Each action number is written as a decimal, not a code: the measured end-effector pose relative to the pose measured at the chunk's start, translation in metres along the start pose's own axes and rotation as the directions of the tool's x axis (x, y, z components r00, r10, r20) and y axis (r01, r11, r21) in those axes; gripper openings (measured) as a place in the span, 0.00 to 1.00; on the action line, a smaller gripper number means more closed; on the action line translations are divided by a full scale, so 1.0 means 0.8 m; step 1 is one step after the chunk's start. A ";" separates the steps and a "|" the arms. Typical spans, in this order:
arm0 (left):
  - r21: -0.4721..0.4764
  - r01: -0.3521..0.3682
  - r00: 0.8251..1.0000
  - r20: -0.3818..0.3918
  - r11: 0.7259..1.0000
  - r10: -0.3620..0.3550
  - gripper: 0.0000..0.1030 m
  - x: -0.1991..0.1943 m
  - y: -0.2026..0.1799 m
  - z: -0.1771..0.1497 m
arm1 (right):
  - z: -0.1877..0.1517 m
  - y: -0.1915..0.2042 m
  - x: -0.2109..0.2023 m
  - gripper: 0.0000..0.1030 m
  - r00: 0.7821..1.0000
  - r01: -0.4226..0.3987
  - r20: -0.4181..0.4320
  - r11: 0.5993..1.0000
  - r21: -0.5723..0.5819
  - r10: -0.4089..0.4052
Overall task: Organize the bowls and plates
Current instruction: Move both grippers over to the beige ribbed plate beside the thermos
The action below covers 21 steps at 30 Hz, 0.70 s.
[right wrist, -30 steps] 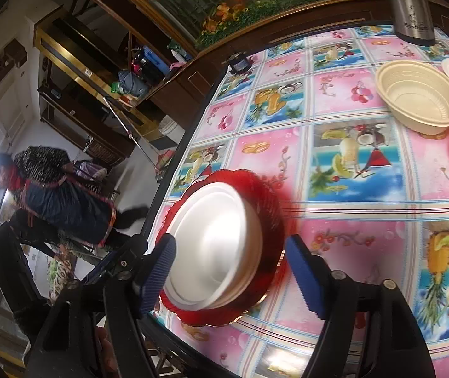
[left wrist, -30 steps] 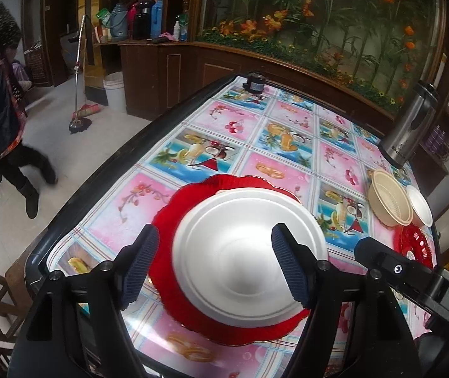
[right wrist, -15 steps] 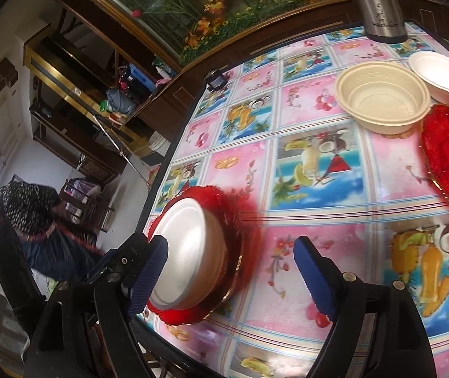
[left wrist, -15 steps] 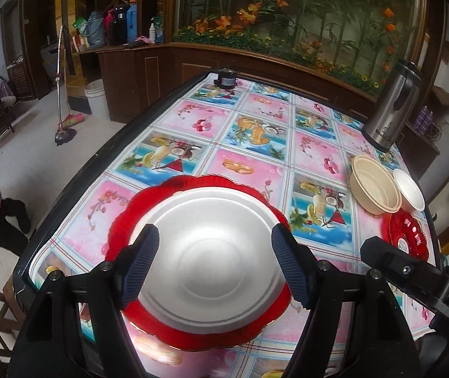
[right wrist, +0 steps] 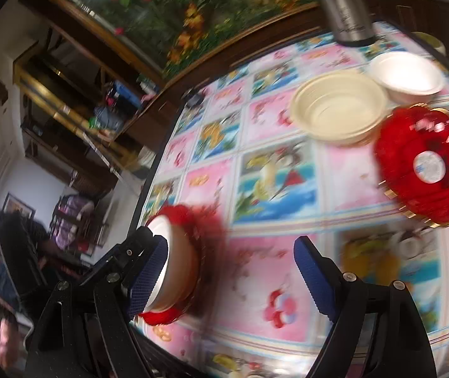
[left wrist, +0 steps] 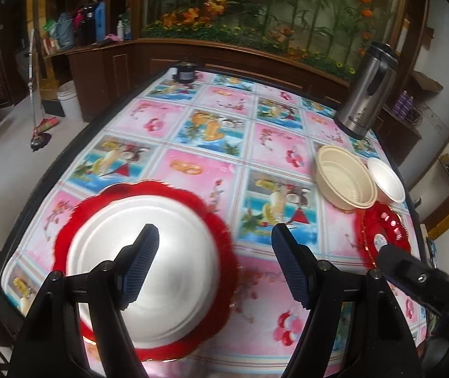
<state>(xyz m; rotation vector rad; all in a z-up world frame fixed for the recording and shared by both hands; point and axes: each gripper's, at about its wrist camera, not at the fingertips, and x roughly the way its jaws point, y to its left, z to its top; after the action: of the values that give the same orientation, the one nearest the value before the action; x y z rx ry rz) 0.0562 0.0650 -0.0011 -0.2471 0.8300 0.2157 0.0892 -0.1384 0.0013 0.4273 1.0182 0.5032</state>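
One stack looks done: white plate (left wrist: 148, 252) sits on the big red plate (left wrist: 218, 230) near my table corner. Left gripper (left wrist: 215, 264) and right gripper (right wrist: 229, 278) both gape wide, holding nothing. Left to sort, I judge: cream bowl (left wrist: 345, 178), small white bowl (left wrist: 386, 184) and small red plate (left wrist: 382, 230), clustered at the far side.

Dark wood cabinets (left wrist: 104, 72), pale floor (left wrist: 7, 170) — flowered mural (left wrist: 271, 9) behind.

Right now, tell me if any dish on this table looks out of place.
Nothing spilled or broken. The white plate sits off-centre on the large red plate, toward its left. The small red plate, cream bowl and white bowl lie unstacked.
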 end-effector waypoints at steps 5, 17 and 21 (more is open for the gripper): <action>0.004 0.059 0.997 -0.053 0.998 -0.058 0.71 0.028 -0.040 0.019 | 0.035 -0.033 -0.033 0.82 0.998 0.020 0.052 0.998 0.051 -0.022; 0.035 0.089 0.986 -0.146 0.995 -0.083 0.71 0.113 -0.141 0.057 | 0.138 -0.126 -0.042 0.83 0.997 -0.031 0.079 0.981 0.189 0.016; 0.029 0.065 0.984 -0.167 0.997 -0.060 0.71 0.140 -0.155 0.063 | 0.166 -0.150 -0.010 0.83 0.999 -0.007 0.032 0.979 0.203 0.000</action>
<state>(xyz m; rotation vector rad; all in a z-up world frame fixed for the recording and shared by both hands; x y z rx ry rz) 0.2002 -0.0272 -0.0357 -0.2611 0.9886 0.1230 0.2260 -0.2540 0.0015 0.6172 1.0421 0.3953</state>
